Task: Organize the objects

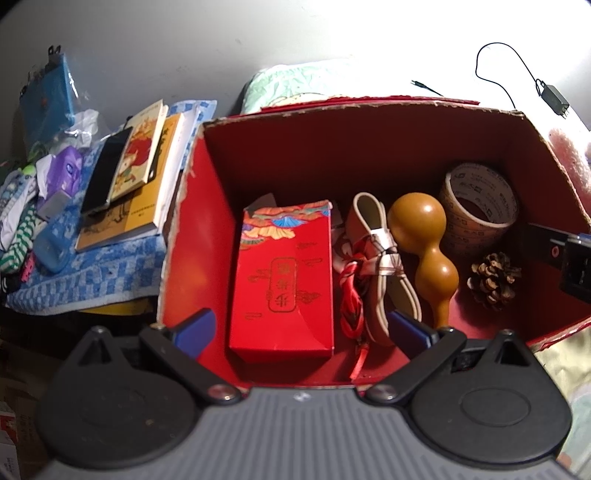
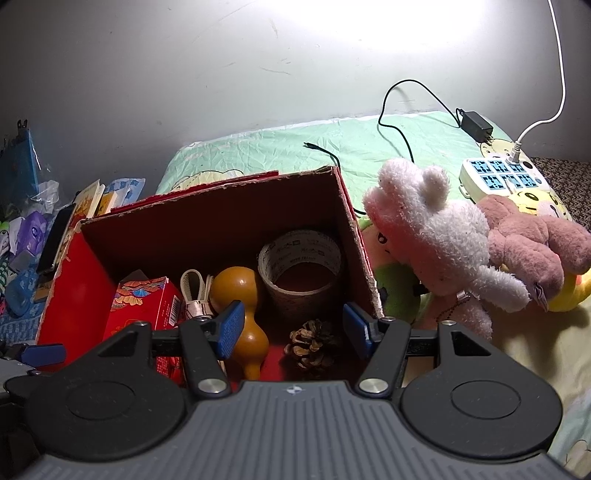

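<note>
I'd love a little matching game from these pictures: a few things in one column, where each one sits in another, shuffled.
Things:
1. pinecone
2. tape roll
3. power strip
4. books

Places:
A. on the bed beyond the plush toys
B. back right corner of the red box
C. on the blue towel left of the box
D. box floor, in front of the tape roll

Pairs: 1-D, 2-B, 3-A, 4-C

Harsh light glares off the pale grey wall (image 2: 332,29) at top, blowing it out. The open red cardboard box (image 1: 207,229) holds deep shadow inside, and fisheye bending darkens every corner.
</note>
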### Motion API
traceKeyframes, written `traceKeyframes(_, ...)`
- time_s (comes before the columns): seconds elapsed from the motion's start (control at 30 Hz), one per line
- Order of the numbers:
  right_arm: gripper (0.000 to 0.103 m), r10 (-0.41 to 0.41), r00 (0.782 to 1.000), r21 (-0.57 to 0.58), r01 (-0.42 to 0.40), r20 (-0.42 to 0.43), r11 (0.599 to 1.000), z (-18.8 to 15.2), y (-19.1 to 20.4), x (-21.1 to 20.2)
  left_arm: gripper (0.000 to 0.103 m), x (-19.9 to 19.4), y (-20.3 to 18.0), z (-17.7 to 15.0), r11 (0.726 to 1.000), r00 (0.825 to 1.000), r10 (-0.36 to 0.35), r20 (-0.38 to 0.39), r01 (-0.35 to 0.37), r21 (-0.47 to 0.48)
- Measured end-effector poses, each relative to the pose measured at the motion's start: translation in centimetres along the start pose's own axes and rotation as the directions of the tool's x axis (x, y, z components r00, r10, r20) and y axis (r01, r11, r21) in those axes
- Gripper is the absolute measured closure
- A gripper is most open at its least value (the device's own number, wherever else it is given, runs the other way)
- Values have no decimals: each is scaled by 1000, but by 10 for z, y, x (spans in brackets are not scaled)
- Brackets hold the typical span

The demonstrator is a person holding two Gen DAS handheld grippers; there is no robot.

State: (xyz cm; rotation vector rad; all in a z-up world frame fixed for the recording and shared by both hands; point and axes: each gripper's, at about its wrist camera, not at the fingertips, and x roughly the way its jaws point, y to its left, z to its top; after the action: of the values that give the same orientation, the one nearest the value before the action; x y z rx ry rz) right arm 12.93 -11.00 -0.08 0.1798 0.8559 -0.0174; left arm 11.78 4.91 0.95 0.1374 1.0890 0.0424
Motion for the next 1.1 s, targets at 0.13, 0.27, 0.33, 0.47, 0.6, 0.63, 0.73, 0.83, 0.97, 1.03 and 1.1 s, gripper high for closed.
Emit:
traceKeyframes(0.13, 41, 1, 1000, 0, -1, -1, 1000, 0, 0, 0, 3, 0, 0, 0, 1000, 1000, 0, 0, 0, 0)
traceKeyframes(0.27, 41, -1, 1000, 0, 1, 1, 1000, 0, 0, 0, 3, -1, -1, 2, 1000, 1000, 4, 12, -4, 6)
traceKeyframes(0.33, 41, -4, 1000, -1, 4, 7, 1000, 0, -1, -1, 3, -4, 0, 6, 1000, 1000, 11, 29, -11, 5)
traceKeyframes(0.47, 41, -20, 999, 3, 20, 34, 1000, 1, -2, -4, 3, -8, 4, 13, 999, 997, 35, 65, -35, 2)
traceKeyframes(0.6, 42, -35, 998, 12, 34, 53, 999, 2, -5, -7, 3, -11, 9, 17, 999, 996, 38, 81, -37, -9)
traceKeyframes(0.63, 42, -35, 998, 11, 35, 54, 999, 2, -5, -8, 3, -12, 10, 18, 999, 996, 36, 87, -35, -12)
traceKeyframes(0.73, 42, -33, 998, 11, 33, 62, 999, 1, -5, -11, 3, -18, 11, 20, 999, 994, 30, 108, -29, -15)
traceKeyframes(0.83, 42, -25, 996, 8, 24, 84, 1000, 0, -5, -18, 3, -25, 10, 19, 1000, 990, 20, 137, -19, -7)
traceKeyframes(0.97, 42, -7, 994, 5, 7, 111, 1000, -4, -5, -29, 3, -35, 8, 14, 1000, 987, -1, 163, 1, 2)
traceKeyframes(1.03, 42, -6, 994, -4, 6, 108, 1000, -7, -4, -34, 3, -40, 8, 11, 1000, 986, -6, 169, 5, 5)
traceKeyframes(1.1, 42, 2, 995, -13, -1, 102, 1000, -11, -2, -39, 3, -44, 7, 6, 1000, 986, -6, 168, 5, 7)
